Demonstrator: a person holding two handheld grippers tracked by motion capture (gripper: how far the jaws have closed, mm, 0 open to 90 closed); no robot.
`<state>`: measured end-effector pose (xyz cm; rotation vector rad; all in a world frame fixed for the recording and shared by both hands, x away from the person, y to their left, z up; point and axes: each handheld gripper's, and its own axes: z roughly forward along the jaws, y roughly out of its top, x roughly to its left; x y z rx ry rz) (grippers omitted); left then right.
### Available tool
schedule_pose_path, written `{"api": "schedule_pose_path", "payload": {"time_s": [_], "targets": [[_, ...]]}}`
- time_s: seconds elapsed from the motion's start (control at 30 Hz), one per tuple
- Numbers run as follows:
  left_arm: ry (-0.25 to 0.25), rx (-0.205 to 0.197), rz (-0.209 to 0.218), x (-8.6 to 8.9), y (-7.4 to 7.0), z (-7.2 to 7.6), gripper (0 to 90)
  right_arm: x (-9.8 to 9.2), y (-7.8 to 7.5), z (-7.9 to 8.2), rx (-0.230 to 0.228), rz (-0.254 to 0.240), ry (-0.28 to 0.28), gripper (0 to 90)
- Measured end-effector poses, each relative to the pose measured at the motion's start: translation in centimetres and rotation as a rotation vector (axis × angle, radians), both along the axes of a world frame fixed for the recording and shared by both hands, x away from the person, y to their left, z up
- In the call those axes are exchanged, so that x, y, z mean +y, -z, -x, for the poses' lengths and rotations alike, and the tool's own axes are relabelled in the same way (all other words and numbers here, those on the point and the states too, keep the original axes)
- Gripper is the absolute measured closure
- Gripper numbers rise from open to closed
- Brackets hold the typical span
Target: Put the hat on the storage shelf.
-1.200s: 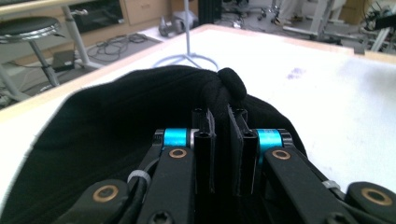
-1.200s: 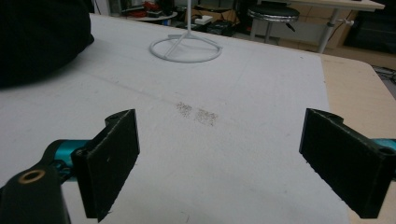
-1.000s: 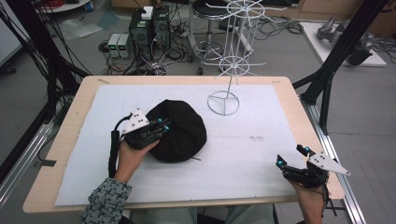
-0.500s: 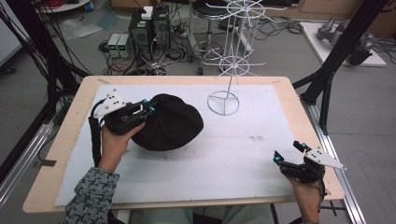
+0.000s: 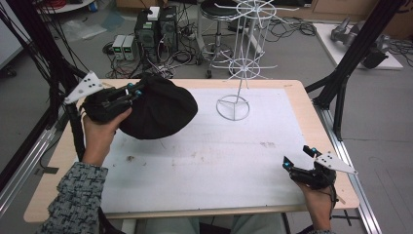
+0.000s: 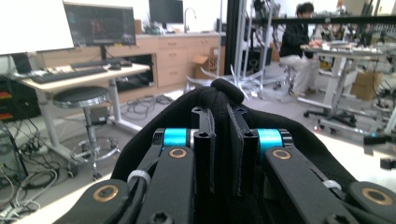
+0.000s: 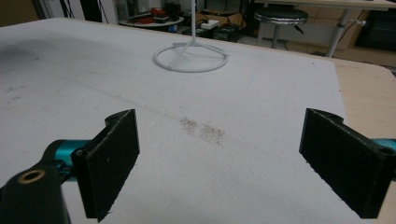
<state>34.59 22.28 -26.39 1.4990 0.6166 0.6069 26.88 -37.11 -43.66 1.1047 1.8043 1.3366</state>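
A black fabric hat (image 5: 157,111) hangs lifted off the white mat, at the table's far left. My left gripper (image 5: 135,92) is shut on its edge; in the left gripper view the black cloth (image 6: 219,95) is pinched between the two jaws and bulges above them. My right gripper (image 5: 298,158) rests near the table's front right corner, open, with nothing between its jaws; in the right gripper view it (image 7: 219,158) frames bare mat. A white wire rack stand (image 5: 239,63) rises from a ring base (image 7: 191,58) at the back middle of the table.
A white mat (image 5: 214,151) covers most of the wooden table (image 5: 321,126). Black frame posts (image 5: 346,73) flank the table. Behind it are a stool (image 5: 219,9), computer boxes (image 5: 156,27) and cables on the floor.
My left gripper has lifted the black hat up and carried it to the far left of the table. The right gripper has barely moved.
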Motion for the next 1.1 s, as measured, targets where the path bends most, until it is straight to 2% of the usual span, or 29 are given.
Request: {"api": "schedule_pose_path", "payload": {"time_s": [0.13,0.37,0.57,0.87,1.1], "targets": [[-0.004,-0.019,0.007,1.0,-1.9,-0.2,81.8,-0.1,0.0,-0.2,0.003,-0.008,0.000,11.3],[-0.012,-0.061,0.036,1.8,-4.7,-0.5,81.8,0.4,0.0,-0.6,0.003,-0.008,-0.011,11.3],[-0.013,-0.082,0.060,2.3,-6.9,-1.0,81.8,0.5,0.0,-0.8,-0.002,-0.012,-0.014,11.3],[-0.022,-0.125,0.093,2.3,-10.1,-1.8,81.9,0.6,0.0,-0.9,-0.001,-0.009,-0.017,11.3],[-0.016,-0.155,0.128,1.5,-12.8,-2.9,81.9,0.5,0.0,-0.9,-0.003,-0.010,-0.014,11.3]]}}
